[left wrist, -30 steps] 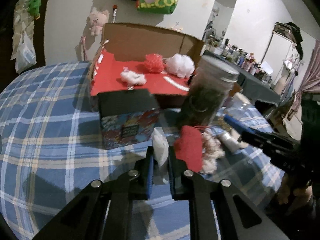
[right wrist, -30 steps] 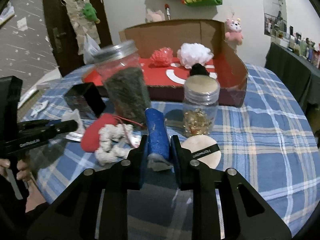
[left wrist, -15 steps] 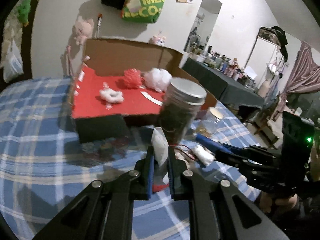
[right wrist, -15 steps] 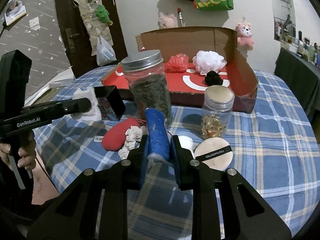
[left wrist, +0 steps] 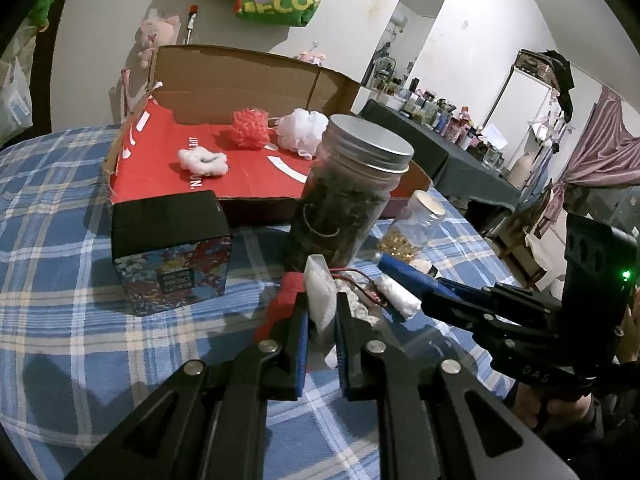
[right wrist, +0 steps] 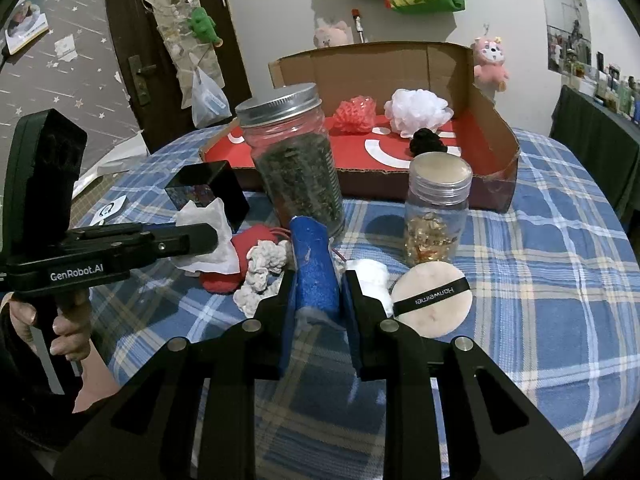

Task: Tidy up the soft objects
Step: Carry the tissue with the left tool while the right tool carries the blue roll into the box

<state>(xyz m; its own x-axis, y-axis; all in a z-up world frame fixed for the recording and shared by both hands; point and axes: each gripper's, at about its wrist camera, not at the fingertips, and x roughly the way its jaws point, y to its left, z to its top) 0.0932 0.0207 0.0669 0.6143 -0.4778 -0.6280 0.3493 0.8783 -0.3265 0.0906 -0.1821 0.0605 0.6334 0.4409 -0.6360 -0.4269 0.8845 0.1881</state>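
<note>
A: Left gripper?
B: Pinching a white cloth piece above the table.
A: Right gripper?
B: Clamping a blue glittery roll beside the jars.

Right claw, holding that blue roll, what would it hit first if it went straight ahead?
Probably the big jar of dark leaves, which stands just beyond the blue roll that the right claw grips, though depth is hard to judge.

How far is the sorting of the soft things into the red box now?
Done: red pouf, white pouf, white scrunchie lie in the cardboard box. In hand: left gripper holds white cloth; right gripper holds blue roll. Left: red pouch, powder puff.
</note>
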